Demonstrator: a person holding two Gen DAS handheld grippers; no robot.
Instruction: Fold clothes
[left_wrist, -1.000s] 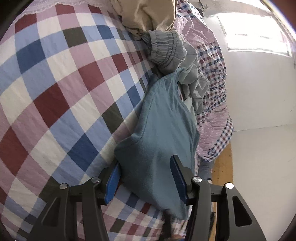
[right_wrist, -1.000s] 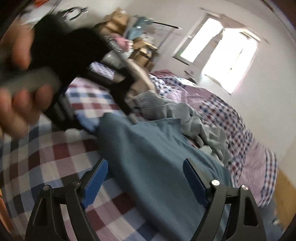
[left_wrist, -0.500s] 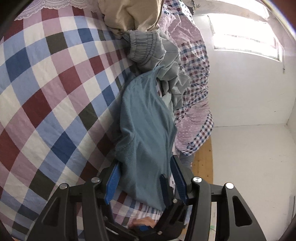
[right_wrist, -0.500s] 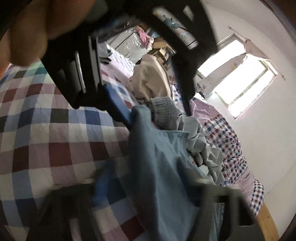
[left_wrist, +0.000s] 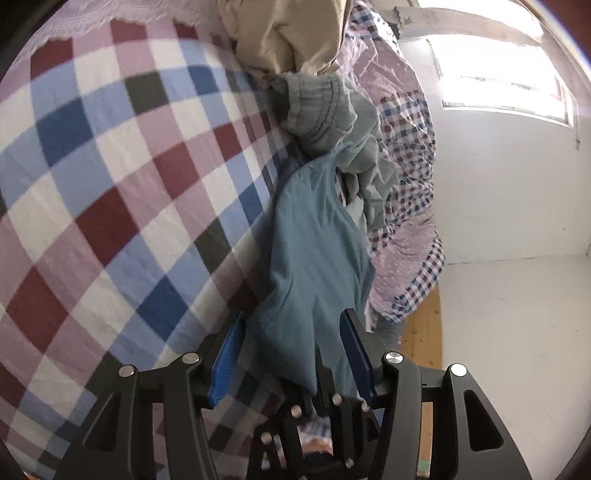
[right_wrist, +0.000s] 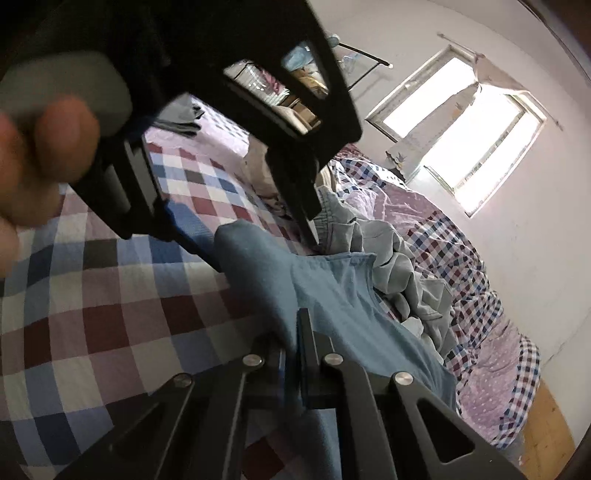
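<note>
The blue shirt (left_wrist: 317, 254) lies on the checked bed (left_wrist: 110, 206), beside a grey heap (left_wrist: 347, 125). Your right tongs (right_wrist: 295, 354) are pinched tight on its near edge. Your left tongs (left_wrist: 291, 354) stand apart, with the shirt's end hanging between them, not squeezed.

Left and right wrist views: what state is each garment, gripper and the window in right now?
Teal cotton T-shirt: crumpled, part lifted off checked bedspread.
Right hand-held gripper: shut on the shirt's edge.
Left hand-held gripper: jaws apart, shirt fabric between them.
Grey elastic-waist trousers: unfolded, heaped.
Beige garment: unfolded, bunched.
Window: bright; open or closed unclear.
</note>
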